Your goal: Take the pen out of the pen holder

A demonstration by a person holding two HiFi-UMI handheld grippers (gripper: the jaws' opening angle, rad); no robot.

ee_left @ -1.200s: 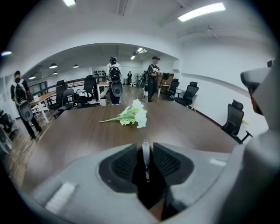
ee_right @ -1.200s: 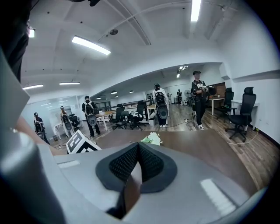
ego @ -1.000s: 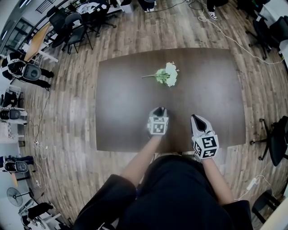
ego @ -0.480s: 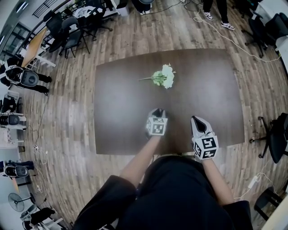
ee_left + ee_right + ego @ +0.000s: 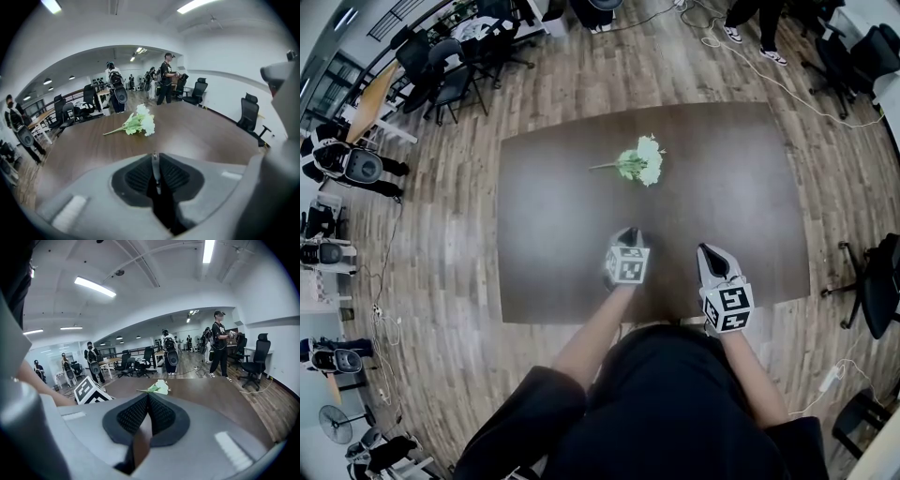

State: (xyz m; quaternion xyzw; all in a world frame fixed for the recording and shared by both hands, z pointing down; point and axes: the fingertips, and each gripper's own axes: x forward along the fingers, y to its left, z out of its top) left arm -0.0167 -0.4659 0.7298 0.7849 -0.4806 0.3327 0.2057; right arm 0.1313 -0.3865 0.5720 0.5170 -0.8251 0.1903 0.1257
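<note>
No pen and no pen holder shows in any view. My left gripper [image 5: 630, 230] hangs over the near middle of the dark brown table [image 5: 553, 216]. Its jaws are closing, the pads nearly together in the left gripper view [image 5: 153, 157], and I see nothing between them. My right gripper [image 5: 706, 247] is beside it near the table's front edge. Its pads meet at the tips in the right gripper view [image 5: 148, 397] and hold nothing.
A bunch of white flowers with green stems [image 5: 645, 159] lies on the far middle of the table, ahead of both grippers [image 5: 140, 123] [image 5: 158, 388]. Office chairs [image 5: 459, 56] and standing people [image 5: 166, 77] are beyond the table on the wood floor.
Both grippers stay where they were over the near part of the table. The head view has shifted a little.
</note>
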